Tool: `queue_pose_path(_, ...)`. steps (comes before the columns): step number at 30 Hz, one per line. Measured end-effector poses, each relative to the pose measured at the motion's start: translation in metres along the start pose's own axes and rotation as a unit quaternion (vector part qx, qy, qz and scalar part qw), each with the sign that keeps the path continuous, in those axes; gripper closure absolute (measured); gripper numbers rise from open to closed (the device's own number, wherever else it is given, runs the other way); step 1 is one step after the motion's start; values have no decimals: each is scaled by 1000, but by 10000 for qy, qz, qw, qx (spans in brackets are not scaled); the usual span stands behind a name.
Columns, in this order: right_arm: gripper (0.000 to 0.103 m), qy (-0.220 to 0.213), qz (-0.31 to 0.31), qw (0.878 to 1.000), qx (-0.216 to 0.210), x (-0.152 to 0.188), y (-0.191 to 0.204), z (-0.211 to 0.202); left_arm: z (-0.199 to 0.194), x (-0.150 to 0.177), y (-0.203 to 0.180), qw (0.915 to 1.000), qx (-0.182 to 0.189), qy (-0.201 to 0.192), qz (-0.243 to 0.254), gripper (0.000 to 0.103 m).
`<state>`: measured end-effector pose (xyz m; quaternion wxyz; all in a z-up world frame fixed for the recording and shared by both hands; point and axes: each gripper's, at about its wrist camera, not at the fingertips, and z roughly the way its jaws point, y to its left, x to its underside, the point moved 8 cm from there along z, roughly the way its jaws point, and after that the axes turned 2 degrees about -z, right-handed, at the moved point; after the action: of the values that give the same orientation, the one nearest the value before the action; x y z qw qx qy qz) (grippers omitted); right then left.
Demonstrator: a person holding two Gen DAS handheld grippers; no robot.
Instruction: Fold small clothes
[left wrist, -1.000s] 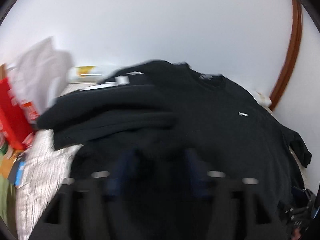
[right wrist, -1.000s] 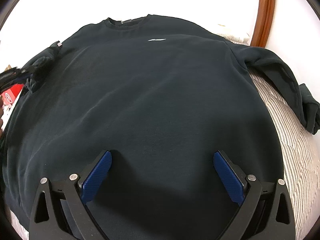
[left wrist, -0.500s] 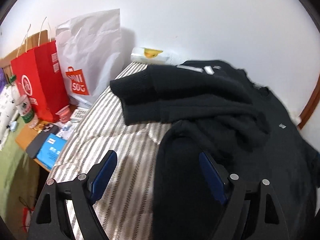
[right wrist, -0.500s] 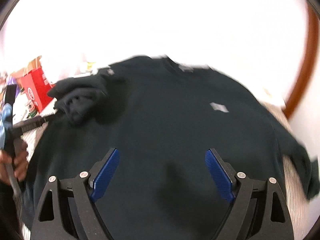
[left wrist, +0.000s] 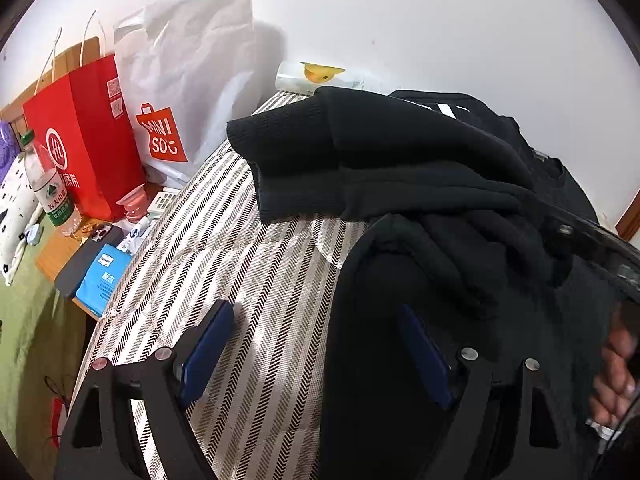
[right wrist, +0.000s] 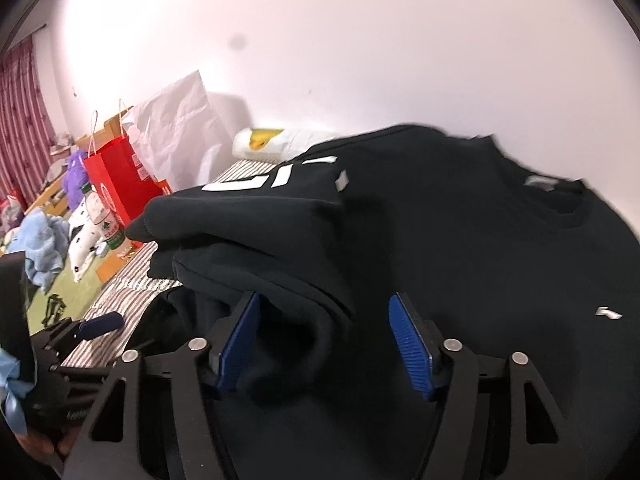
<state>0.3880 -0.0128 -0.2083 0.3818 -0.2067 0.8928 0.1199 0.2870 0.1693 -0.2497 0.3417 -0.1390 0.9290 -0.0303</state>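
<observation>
A black sweatshirt (right wrist: 500, 248) lies spread on a striped bed cover (left wrist: 248, 288). Its left sleeve (left wrist: 360, 160) is folded over onto the body, cuff pointing left; it also shows in the right wrist view (right wrist: 248, 224) with white lettering. My left gripper (left wrist: 316, 344) is open and empty over the sweatshirt's left edge and the bare cover. My right gripper (right wrist: 324, 336) is open, its blue pads either side of a fold of the sleeve, not closed on it. The left gripper also shows at the lower left of the right wrist view (right wrist: 92, 326).
A red paper bag (left wrist: 80, 136) and a white Miniso bag (left wrist: 180, 92) stand left of the bed by the wall. A water bottle (left wrist: 48, 184), a phone and a blue packet (left wrist: 102, 276) lie on a low wooden table. A white roll (left wrist: 316, 78) lies at the bed head.
The left gripper let go of the sleeve, opened and drew back left. The right gripper swung left from the sweatshirt's lower body to the folded sleeve.
</observation>
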Motion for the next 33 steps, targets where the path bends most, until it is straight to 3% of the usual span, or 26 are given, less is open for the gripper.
queue_pose_path(1,52,9,-2,10000,-38,2,1,6,1,0,0,10000,-22,8,18,20)
queue_pose_path(2,77,15,-15,10000,-87,3,3,12,1,-1,0,10000,-30,11,23,20)
queue_pose_path(3,88,-5,-31,9999,-108,5,5,13,1,-1,0,10000,-43,13,18,20)
queue_pose_path(7,91,-690,36,9976,-54,-3,-3,-19,1,-1,1,10000,-86,20,15,22)
queue_pose_path(12,91,-1129,556,9916,298,-2,-36,-72,2,-1,0,9999,-104,27,30,22)
queue_pose_path(19,91,-942,1136,9857,814,50,-88,-88,5,0,-3,9995,-250,82,199,20)
queue_pose_path(23,91,-831,1330,9815,1099,64,-103,-94,5,-1,-2,9994,-253,90,217,19)
queue_pose_path(26,90,-850,1354,9750,1543,75,-116,-109,4,-1,-2,9995,-236,83,214,19)
queue_pose_path(29,88,-771,1443,9766,1397,79,-118,-116,1,-3,-6,9996,-134,27,264,19)
queue_pose_path(31,76,-621,1204,9837,1185,74,-104,-117,-1,-10,-12,9993,-123,-32,354,19)
queue_pose_path(33,44,-603,825,9889,1076,62,-90,-118,0,-22,-23,9975,-277,-99,645,18)
